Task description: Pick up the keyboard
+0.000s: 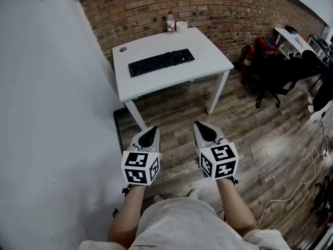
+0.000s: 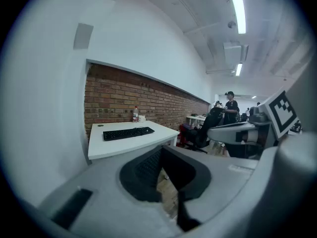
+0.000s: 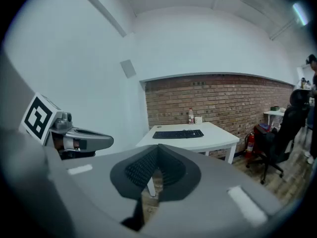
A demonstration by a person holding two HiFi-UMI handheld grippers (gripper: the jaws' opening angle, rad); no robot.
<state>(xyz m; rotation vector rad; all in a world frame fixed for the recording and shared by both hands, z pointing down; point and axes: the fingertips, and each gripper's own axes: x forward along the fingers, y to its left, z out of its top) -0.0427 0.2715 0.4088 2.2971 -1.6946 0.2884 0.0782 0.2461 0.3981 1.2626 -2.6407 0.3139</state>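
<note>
- Your left gripper (image 1: 150, 132) is held out in front of you, tipped a little downward – its jaws are clenched together with nothing between them, as its own view (image 2: 161, 151) shows.
- Your right gripper (image 1: 203, 128) sits beside it, the two apart and roughly parallel; its jaws are pressed together too and hold nothing (image 3: 157, 148).
- Under both grippers there is only wooden floor (image 1: 260, 139); neither one touches anything.
- Ahead of you stands a white table (image 1: 171, 82), one side close to the white wall on your left.
- The keyboard (image 1: 161, 62) – black – lies flat near the middle of the table, slightly askew to its front edge and well apart from both grippers. It is in both gripper views as well (image 2: 128, 133) (image 3: 178, 134).
- At the table's far edge a bottle (image 1: 170, 22) and a cup (image 1: 181, 26) stand just beside each other, upright.
- Behind the table runs a brick wall (image 1: 218, 9).
- Off to your right, past the table, a black chair (image 1: 276, 82) stands on the floor.
</note>
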